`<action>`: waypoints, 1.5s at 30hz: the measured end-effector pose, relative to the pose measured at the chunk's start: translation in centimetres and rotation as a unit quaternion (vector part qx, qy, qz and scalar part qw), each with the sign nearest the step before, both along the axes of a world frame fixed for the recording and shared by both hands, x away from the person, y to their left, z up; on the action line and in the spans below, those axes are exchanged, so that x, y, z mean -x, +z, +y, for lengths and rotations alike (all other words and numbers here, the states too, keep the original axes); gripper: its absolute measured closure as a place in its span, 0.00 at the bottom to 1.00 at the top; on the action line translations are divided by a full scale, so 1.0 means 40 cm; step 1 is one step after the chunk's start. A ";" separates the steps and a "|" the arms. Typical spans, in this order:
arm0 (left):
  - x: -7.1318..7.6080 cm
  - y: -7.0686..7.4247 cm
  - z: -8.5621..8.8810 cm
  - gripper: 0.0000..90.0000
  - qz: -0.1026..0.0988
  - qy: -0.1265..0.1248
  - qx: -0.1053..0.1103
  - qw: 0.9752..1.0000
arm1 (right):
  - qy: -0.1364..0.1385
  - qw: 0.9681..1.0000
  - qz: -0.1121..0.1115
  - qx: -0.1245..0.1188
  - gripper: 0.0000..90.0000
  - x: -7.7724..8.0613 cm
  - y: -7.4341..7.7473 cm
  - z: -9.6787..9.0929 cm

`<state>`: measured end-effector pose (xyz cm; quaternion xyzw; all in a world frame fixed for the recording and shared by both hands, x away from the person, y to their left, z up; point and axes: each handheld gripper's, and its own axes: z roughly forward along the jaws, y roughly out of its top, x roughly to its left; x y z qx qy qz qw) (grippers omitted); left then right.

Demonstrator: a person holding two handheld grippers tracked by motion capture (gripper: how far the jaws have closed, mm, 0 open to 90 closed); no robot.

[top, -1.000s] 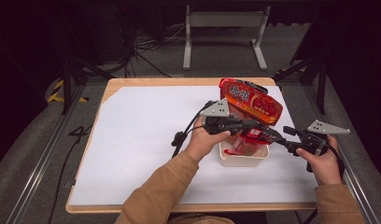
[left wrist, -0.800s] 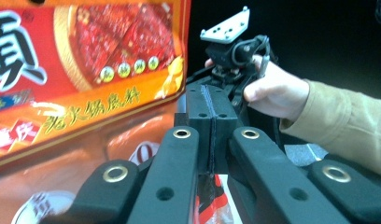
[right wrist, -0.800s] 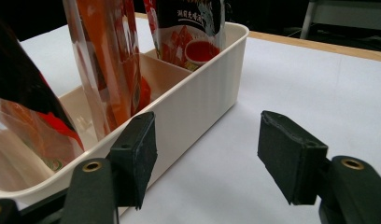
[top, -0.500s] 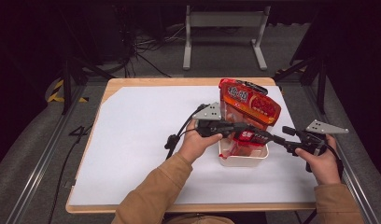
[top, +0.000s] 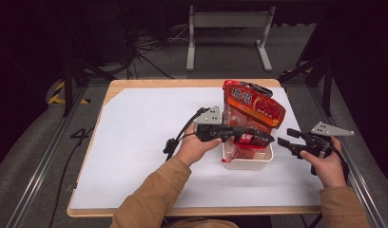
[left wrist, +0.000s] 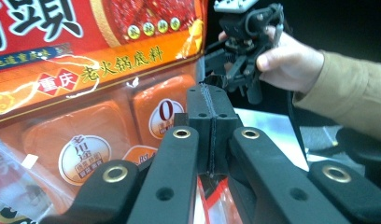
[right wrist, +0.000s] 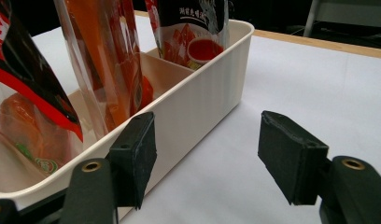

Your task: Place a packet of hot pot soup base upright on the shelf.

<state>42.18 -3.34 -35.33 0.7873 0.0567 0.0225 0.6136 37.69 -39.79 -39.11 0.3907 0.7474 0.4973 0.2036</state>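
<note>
A cream plastic bin (top: 247,161) stands right of centre on the white table. A large red and orange hotpot-base bag (top: 254,107) leans at its far end, and it is seen close up in the left gripper view as the bag (left wrist: 86,70). My left gripper (top: 267,138) reaches over the bin from the left, its pads pressed together (left wrist: 212,135). A red packet edge lies just under them; I cannot tell whether it is pinched. My right gripper (top: 283,145) hovers open beside the bin's right wall (right wrist: 202,93), with nothing between its pads (right wrist: 207,158).
Upright sauce packets (right wrist: 104,60) and a dark packet (right wrist: 193,28) stand in the bin's compartments. The table's wooden edge (top: 192,83) frames the white sheet. A metal stand (top: 230,28) and cables lie on the floor beyond.
My left gripper and hand have drawn slightly to the left over the bin. The right hand has stayed still.
</note>
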 end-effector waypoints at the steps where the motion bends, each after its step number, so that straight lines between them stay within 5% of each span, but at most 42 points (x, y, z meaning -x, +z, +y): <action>1: 0.006 0.003 0.003 1.00 0.001 -0.003 -0.008 1.000 | 0.000 1.000 0.000 0.000 0.41 0.000 0.000 -0.001; 8: 0.012 0.012 0.031 1.00 0.024 -0.003 -0.020 0.999 | 0.000 1.000 0.001 0.001 0.41 0.002 0.000 -0.002; 10: 0.007 0.009 0.036 1.00 0.049 -0.014 -0.015 0.999 | -0.001 1.000 0.001 0.000 0.41 0.001 -0.001 0.000; 22: -0.009 0.023 -0.028 0.99 0.045 -0.015 -0.042 0.998 | 0.001 1.000 0.000 -0.002 0.41 0.001 0.002 0.002; 32: -0.032 -0.010 -0.078 0.77 0.088 -0.024 -0.076 0.993 | -0.001 1.000 -0.002 -0.005 0.41 0.003 0.004 -0.009; 35: -0.036 -0.023 -0.100 0.79 0.098 -0.034 -0.088 0.991 | -0.001 1.000 -0.001 -0.004 0.41 0.004 0.004 -0.007; 40: -0.037 -0.023 -0.108 0.96 0.103 -0.047 -0.094 0.989 | 0.000 1.000 -0.003 -0.003 0.41 0.003 0.003 -0.007; 43: -0.033 -0.022 -0.108 0.99 0.096 -0.049 -0.087 0.990 | -0.001 1.000 -0.002 -0.003 0.41 0.003 0.002 -0.008; 45: -0.026 -0.019 -0.107 1.00 0.082 -0.050 -0.063 0.993 | 0.000 1.000 -0.002 -0.004 0.41 0.004 0.003 -0.008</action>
